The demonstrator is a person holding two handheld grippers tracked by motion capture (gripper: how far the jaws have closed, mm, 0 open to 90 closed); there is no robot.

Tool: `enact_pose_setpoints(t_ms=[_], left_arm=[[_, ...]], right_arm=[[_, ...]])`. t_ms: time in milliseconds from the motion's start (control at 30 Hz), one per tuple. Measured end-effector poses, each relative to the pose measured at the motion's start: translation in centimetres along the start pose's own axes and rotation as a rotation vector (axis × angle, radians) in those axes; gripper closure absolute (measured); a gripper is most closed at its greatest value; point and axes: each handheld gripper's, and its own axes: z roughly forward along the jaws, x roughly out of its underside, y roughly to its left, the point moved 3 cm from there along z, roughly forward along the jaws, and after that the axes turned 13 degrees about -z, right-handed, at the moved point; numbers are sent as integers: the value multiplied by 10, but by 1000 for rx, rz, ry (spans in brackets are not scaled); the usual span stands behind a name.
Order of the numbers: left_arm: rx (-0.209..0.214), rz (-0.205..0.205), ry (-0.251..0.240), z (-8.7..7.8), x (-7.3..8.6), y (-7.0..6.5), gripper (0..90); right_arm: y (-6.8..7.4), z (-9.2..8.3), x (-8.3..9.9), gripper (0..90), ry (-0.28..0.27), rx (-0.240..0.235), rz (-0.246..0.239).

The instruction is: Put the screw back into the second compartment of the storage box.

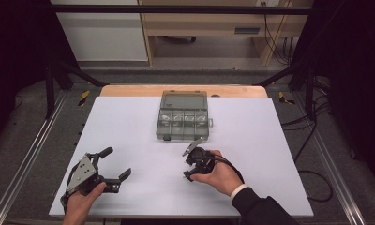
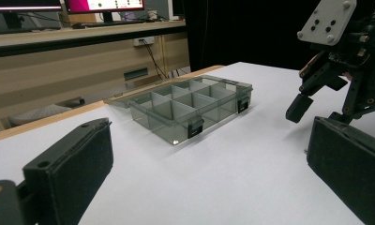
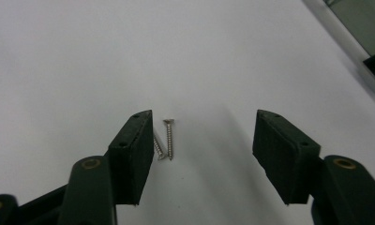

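The counter (image 1: 129,122) is a broad, matte white sheet, flat and smooth. Ahead of the right hand-held gripper (image 3: 202,136), toward the far edge, sits a smoke-tinted clear plastic organizer box (image 1: 183,117), rectangular with thin divider walls, black latches and its lid swung open. The left hand-held gripper (image 1: 115,164) rests wide open on the counter with nothing between its jaws. The right hand-held gripper points down, jaws partly open and bare. Two small screws (image 3: 166,139) lie on the counter between those jaws, close beside the left pad (image 3: 134,154), crossing near their tips. They look light, hard, slippery steel, likely to roll or skid; pinching across the threaded shanks, pads low against the counter, seems safest.
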Motion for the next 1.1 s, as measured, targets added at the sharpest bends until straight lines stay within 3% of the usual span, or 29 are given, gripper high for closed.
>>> enact_pose_setpoints(t_ms=[200,300,1100], left_arm=[[0,4,2,0,0,-1,6],[0,5,2,0,0,0,6],[-5,10,3,0,0,0,6]], right_arm=[[3,5,-4,574,9,-2,-6],[5,6,-5,645,7,-9,-33],[11,14,-2,854,6,-42,-40]])
